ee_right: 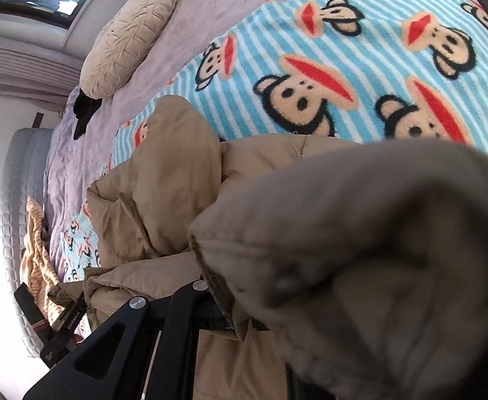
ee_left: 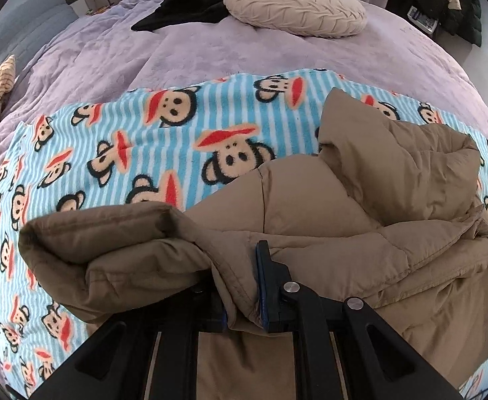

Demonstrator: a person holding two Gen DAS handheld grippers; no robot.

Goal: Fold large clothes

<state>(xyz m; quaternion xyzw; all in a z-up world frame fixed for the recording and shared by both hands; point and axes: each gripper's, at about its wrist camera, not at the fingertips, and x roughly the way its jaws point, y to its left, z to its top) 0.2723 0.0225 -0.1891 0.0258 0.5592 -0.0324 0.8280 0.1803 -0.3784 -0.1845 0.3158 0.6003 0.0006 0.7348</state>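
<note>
Both grippers, left gripper (ee_left: pixel 240 286) and right gripper (ee_right: pixel 234 313), pinch the soft, bulky tan puffer jacket (ee_left: pixel 327 233) by its cuffs above the monkey-print striped fleece blanket (ee_left: pixel 144 140).

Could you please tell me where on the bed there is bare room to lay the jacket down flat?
The monkey blanket lies bare left of the jacket. The purple bedspread is open between the blanket and the round cushion. It is crowded by the cushion and black garment.
</note>
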